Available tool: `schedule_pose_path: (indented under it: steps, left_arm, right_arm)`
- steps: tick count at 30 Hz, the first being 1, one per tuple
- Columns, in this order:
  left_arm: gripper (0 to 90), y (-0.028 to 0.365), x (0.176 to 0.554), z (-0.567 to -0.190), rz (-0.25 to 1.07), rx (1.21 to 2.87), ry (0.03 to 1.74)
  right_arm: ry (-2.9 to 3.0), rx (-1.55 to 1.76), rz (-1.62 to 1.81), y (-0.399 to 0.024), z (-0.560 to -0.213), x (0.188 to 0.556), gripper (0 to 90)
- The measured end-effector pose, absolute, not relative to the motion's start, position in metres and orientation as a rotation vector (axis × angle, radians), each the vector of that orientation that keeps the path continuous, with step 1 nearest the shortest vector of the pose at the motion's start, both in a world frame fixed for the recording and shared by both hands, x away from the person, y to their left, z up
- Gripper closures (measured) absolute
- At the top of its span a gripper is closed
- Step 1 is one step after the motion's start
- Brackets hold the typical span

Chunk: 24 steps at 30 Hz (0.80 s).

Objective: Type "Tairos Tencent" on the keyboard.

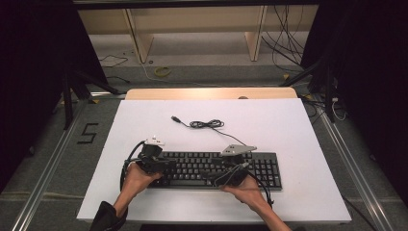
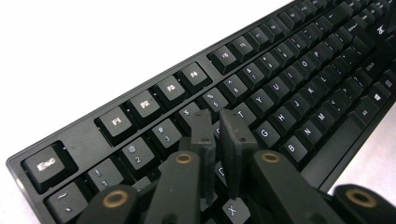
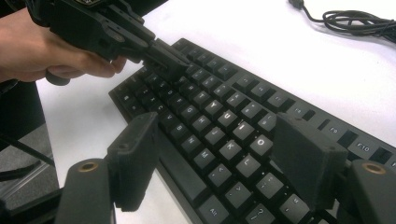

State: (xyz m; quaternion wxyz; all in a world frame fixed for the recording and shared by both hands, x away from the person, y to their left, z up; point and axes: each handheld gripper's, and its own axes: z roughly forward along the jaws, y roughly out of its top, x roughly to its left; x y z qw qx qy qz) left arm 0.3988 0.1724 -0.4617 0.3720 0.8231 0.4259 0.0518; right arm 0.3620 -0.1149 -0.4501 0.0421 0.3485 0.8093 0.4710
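Two hands: the left hand (image 1: 137, 178) and right hand (image 1: 243, 185) sit nearest, each behind its gripper at the keyboard's near edge
Left gripper (image 2: 217, 116): fingers drawn almost together with only a slim gap between them, pinching nothing; the tips point down at the upper letter rows
Under the left fingertips: the keys around R and T, with the number row just beyond the tips; whether a tip actually touches a key I cannot tell
Right gripper (image 3: 215, 123): fingers spread wide, holding nothing, poised above the keys and apart from them
Between the right fingers: the letter keys around I, O and K lie below the gap, and the F-key row runs just past the fingertips
Keyboard (image 1: 192, 161): flat on the white table (image 1: 288, 144), directly beneath both pairs of fingers, its long side running from one gripper to the other
Cable (image 1: 207, 124): loosely coiled beyond the fingertips, well apart from them, with its plug (image 1: 175, 118) lying free on the table
Done so far: by my reading, both grippers are brought over the keyboard and the left one is narrowed to a point fit for poking a single key
Left to do: probably the key presses themselves; no key looks sunk, and the right fingers seem too wide apart to press one key cleanly
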Motion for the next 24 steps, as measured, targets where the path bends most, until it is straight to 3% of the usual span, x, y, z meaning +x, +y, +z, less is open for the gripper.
schedule_pose_path:
  steps: [24]
  left_arm:
    - [53.8, 0.18, 0.391, -0.456, 0.098, 2.053, 1.086]
  right_arm:
    - [2.507, 1.05, 1.44, -0.103, -0.446, 0.365, 35.5]
